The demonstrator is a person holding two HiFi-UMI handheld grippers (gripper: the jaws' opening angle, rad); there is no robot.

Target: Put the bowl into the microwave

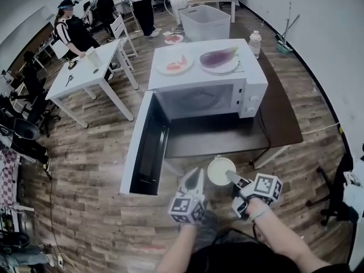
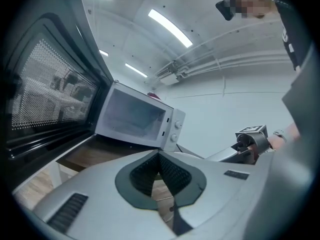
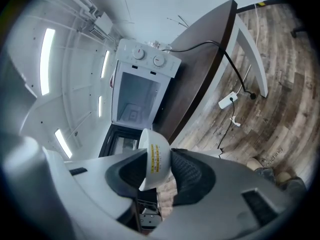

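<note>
A small round white bowl, with a strip of yellow print down its outer wall, is pinched by its rim between the jaws of the right gripper. It is in front of the open white microwave, short of the dark brown table. The jaws of the left gripper are pressed together with nothing between them.

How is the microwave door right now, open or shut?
Open. The door sticks out at the left, and the microwave shows its inside; the bowl is outside it.
</note>
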